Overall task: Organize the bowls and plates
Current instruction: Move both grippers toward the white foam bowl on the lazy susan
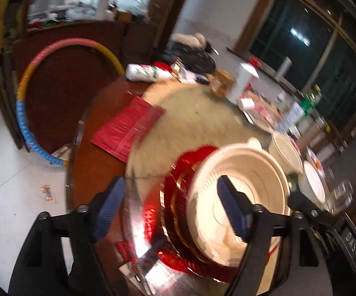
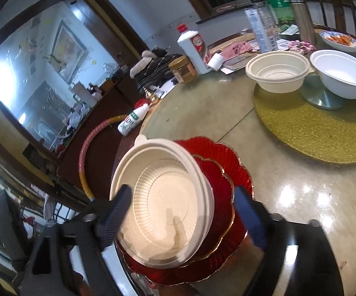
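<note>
A cream bowl (image 2: 168, 204) sits on stacked red gold-rimmed plates (image 2: 224, 185) near the table's edge. My right gripper (image 2: 181, 212) is open, its fingers apart on either side of the bowl and plates, holding nothing. In the left wrist view the same cream bowl (image 1: 239, 197) rests on the red plates (image 1: 178, 180). My left gripper (image 1: 170, 207) is open, its right finger over the bowl, its left finger above the table. Another cream bowl (image 2: 277, 70) and a white bowl (image 2: 341, 75) stand further back on the gold mat (image 2: 320, 128).
The round glass-topped table (image 2: 301, 197) carries a white bottle (image 2: 192, 46), a jar (image 2: 182, 69), clear bottles, a dish of food (image 2: 339, 40) and a red packet (image 1: 128, 125). A lying white bottle (image 2: 133, 118) and a hoop (image 1: 25, 113) are at the table's edge.
</note>
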Demonstrator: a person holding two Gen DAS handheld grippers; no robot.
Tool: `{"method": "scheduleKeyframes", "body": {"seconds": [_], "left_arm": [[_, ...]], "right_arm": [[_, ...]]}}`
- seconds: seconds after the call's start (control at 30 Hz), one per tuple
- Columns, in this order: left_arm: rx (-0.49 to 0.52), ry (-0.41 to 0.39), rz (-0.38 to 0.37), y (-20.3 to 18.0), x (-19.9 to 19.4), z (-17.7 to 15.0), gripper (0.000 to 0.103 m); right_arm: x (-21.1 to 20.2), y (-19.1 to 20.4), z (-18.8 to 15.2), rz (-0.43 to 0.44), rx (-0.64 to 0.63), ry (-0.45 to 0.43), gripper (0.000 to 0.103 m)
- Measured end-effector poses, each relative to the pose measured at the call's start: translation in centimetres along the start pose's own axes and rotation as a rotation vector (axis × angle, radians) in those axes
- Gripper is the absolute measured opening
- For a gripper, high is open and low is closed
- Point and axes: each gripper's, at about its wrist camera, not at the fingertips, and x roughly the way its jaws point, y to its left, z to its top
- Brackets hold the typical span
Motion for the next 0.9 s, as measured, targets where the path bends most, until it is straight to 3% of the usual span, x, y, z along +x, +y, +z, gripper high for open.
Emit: {"method": "scheduleKeyframes", "body": {"seconds": [0.07,0.23,0.47,0.63,0.9], "left_arm": [[-0.035,-0.056,0.020,0.4,-1.1,0.2,0.082],[-0.080,-0.168,0.027,0.7,-3.4,0.4,0.083],[-0.007,-0.269,-0.024,-1.6,-5.9,-0.1,0.085],[0.093,-0.252,-0.104,-5.1,-6.0,-1.0,0.085],[0.342,-0.090,-0.234,-14.3,-3.3,-4.0,0.085]], "right_arm": [[-0.1,-0.8,0.2,0.038,0.046,0.018,0.103],[0.1,-3.1,0.2,0.146,0.184,0.091,0.103],[-2.7,-4.4,0.4,0.218,0.223,0.052,0.103],[-5.1,-6.4,0.4,0.214,0.221,0.040,0.103],[-8.6,-13.0,0.5,0.118,0.266,0.020,0.103]]}}
